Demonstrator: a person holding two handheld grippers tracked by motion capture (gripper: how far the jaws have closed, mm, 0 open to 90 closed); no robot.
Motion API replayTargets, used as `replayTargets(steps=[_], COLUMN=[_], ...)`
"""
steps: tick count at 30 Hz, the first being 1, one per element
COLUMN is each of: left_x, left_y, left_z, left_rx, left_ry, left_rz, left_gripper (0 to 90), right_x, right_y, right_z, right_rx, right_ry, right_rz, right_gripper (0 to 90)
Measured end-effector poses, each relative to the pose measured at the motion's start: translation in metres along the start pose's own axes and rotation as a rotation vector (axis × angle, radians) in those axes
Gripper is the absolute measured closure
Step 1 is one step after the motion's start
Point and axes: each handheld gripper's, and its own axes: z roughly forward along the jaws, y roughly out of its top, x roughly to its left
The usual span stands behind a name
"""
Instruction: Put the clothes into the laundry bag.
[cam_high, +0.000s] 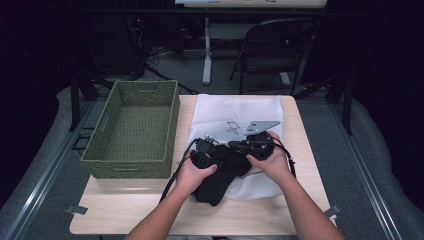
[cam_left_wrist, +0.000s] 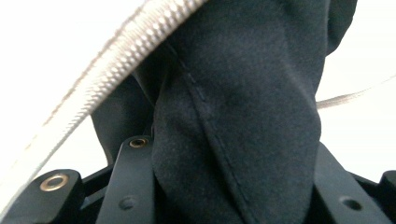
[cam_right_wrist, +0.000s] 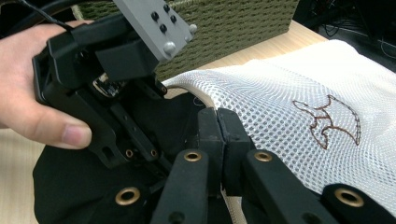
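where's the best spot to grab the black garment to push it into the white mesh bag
Probably the bunched fold of the black garment nearest the zipper opening, coming from the person's side toward the white mesh bag. The left gripper already has that fold between its jaws, while the rest trails loose on the table.

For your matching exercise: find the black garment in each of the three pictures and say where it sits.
High view: black garment low centre, beneath both hands, spilling from the white mesh bag.
Left gripper view: fills the centre, running between the jaws.
Right gripper view: lower left.
Shared landmark: the white mesh bag, whose zipper crosses the left gripper view.
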Motion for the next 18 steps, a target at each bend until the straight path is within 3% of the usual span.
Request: replayTargets(steps=[5, 10, 18], left_x=[0.0006, -0.0004, -0.0088], left_y=[-0.0006, -0.0007, 0.0011], left_z=[0.0045, 0.0051, 0.0067], left_rx=[-0.018, -0.031, -0.013], left_ry=[0.001, 0.012, 0.093], left_rz=[-0.006, 0.004, 0.028], left_gripper=[57.7, 48.8, 40.5], right_x=[-0.0001, -0.0011, -0.0040], right_y=[-0.0020, -0.0060, -0.0102], right_z=[0.0011, 0.0033, 0.0039], right_rx=[0.006, 0.022, 0.032], right_ry=[-0.003, -0.013, -0.020], right_rz=[0.002, 0.003, 0.014], right_gripper=[89.4, 89.4, 89.4])
